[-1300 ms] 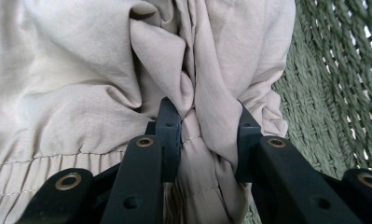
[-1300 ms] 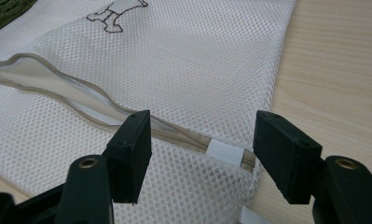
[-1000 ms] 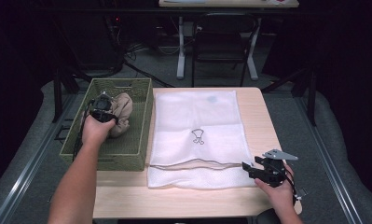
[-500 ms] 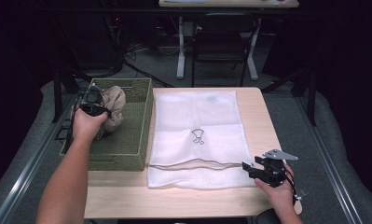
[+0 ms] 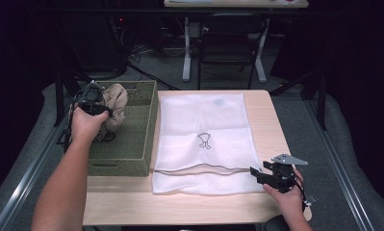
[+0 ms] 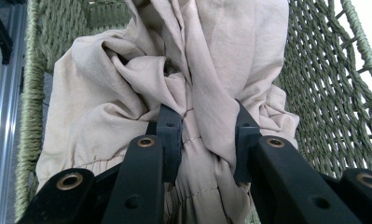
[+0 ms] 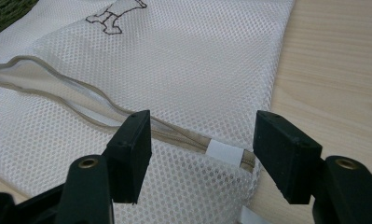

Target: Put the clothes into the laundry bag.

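Gripping a bunched fold of the beige garment (image 6: 174,93), my left hand-held gripper (image 6: 204,135) sat at the left of the high view, over the far end of the green woven basket (image 5: 132,139). In the left gripper view its two black jaws were closed narrow on the cloth, with wrinkled fabric pinched between them and more of it hanging against the basket's woven wall. The rest of the garment showed as a crumpled bundle just above my left hand (image 5: 86,126) in the high view.

My right hand-held gripper (image 7: 202,151) rested at the lower right of the high view, at the near right corner of the white mesh bag (image 5: 204,125), which lay flat on the wooden tabletop (image 5: 271,115) beside the basket. Its jaws stood wide apart and held nothing; between them in the right gripper view ran the bag's beige zipper (image 7: 183,135), partly open toward the upper left of that frame, with a small white tab (image 7: 225,153) on it.
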### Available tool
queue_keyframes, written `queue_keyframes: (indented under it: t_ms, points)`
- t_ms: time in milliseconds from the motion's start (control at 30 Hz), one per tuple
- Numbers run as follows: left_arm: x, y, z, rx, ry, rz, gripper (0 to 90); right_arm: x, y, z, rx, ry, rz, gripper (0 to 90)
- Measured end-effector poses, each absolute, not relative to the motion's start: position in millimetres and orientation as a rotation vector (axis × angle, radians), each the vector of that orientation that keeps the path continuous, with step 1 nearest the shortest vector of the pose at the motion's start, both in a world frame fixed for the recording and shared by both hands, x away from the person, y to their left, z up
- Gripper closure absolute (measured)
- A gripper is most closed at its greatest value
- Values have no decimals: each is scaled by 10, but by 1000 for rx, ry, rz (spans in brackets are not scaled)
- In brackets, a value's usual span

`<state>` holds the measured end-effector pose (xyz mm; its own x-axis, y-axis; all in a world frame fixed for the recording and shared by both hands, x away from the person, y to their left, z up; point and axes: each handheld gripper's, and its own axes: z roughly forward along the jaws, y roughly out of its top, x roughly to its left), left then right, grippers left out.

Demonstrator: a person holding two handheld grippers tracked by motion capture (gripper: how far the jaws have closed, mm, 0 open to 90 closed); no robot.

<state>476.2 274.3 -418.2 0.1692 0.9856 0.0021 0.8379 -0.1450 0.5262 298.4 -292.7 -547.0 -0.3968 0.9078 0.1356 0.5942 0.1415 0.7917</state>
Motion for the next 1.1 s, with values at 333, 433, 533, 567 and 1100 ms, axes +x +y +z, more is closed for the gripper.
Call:
queue_keyframes:
  t_ms: [333,433,533,567,1100]
  points:
    - [4730,2711,-3990,2045,1709,511,715,2983,-2930,-5469,1443,2048,1139,371]
    - [4708,2688,-3889,2039,1707,528,715,2983,-2931,-5469,1442,2047,1140,371]
    - [4699,2683,-3824,2047,1703,519,715,2983,-2931,-5469,1442,2047,1140,371]
    - [4695,2674,-3808,2047,1704,519,715,2983,-2931,-5469,1443,2047,1140,371]
    - [4687,2550,-3642,2070,1685,511,714,2982,-2932,-5468,1442,2046,1138,371]
